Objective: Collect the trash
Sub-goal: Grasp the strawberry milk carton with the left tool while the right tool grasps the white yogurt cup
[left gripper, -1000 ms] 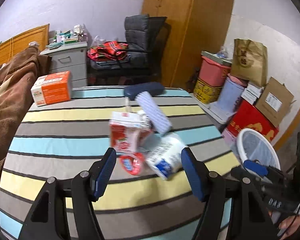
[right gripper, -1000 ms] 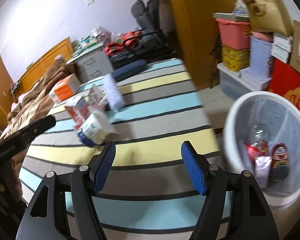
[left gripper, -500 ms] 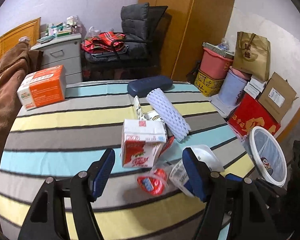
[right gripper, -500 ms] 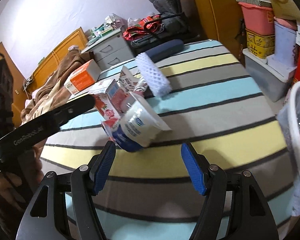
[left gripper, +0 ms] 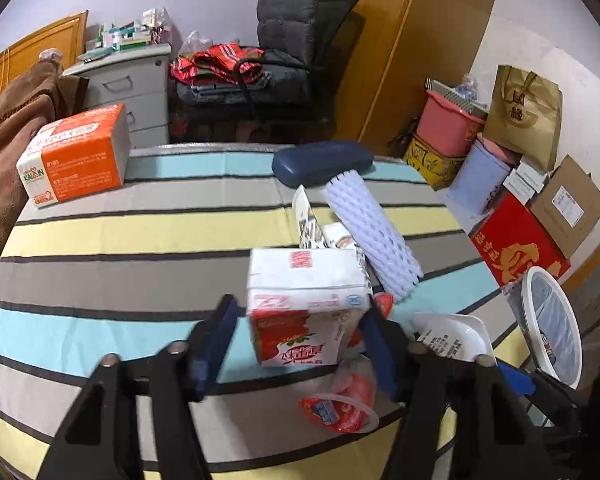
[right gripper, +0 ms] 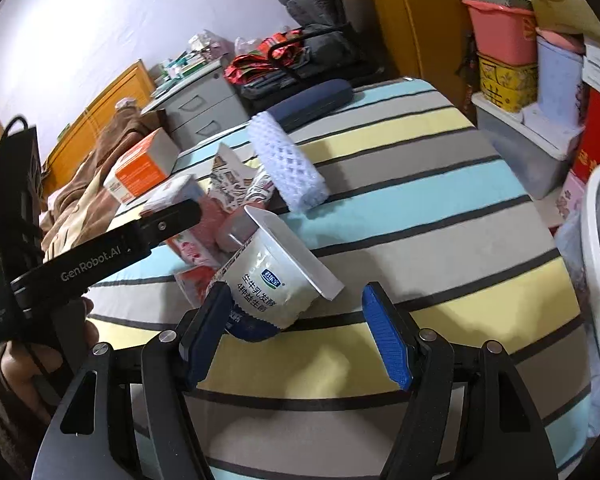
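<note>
The left gripper (left gripper: 300,344) straddles the red milk carton (left gripper: 306,304), jaws closing to lift it; the right gripper (right gripper: 296,336), jaws spread, frames the tipped yogurt cup (right gripper: 272,276) for the bin (left gripper: 556,328).

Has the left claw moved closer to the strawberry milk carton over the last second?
Yes. The left claw has advanced toward the orange box end of the striped table; the strawberry milk carton now sits between its closing jaws.

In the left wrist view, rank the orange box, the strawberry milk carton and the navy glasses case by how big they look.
1. strawberry milk carton, though it is nearest the camera
2. orange box, nearly as large, so unsure
3. navy glasses case, clearly smallest
</note>
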The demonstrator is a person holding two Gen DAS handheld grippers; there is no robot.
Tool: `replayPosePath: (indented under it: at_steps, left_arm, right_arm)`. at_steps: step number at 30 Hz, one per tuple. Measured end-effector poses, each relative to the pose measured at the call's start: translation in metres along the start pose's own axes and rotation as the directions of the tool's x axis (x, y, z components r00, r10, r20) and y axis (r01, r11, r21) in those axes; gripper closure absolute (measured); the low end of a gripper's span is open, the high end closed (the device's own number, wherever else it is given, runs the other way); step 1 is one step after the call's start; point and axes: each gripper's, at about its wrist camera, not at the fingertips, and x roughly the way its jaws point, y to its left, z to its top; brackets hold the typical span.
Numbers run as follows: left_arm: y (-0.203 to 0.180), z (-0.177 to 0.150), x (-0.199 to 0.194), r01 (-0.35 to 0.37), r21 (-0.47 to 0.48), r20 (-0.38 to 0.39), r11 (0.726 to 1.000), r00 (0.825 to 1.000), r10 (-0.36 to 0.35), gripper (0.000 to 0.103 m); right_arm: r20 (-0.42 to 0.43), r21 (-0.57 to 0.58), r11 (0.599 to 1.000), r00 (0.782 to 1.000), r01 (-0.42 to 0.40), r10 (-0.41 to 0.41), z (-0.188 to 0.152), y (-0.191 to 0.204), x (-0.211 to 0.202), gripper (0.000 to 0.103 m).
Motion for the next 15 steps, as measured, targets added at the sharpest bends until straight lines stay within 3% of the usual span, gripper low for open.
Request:
replayPosePath:
  at_steps: [7, 15]
  left_arm:
    - [0.012, 0.000, -0.015, -0.027, 0.000, 0.030, 1.000, 0.999, 0.027, 0.048]
    - [0.025, -0.002, -0.018, 0.002, -0.037, 0.030, 0.999, 1.000, -0.001, 0.048]
  right_arm:
    - [-0.012, 0.072, 0.997, 1.000, -0.016, 0.017, 0.005, 0.012, 0.017, 0.033]
    - [0.001, 0.109, 0.993, 0.999, 0.042, -0.043, 0.015, 0.014, 0.027, 0.033]
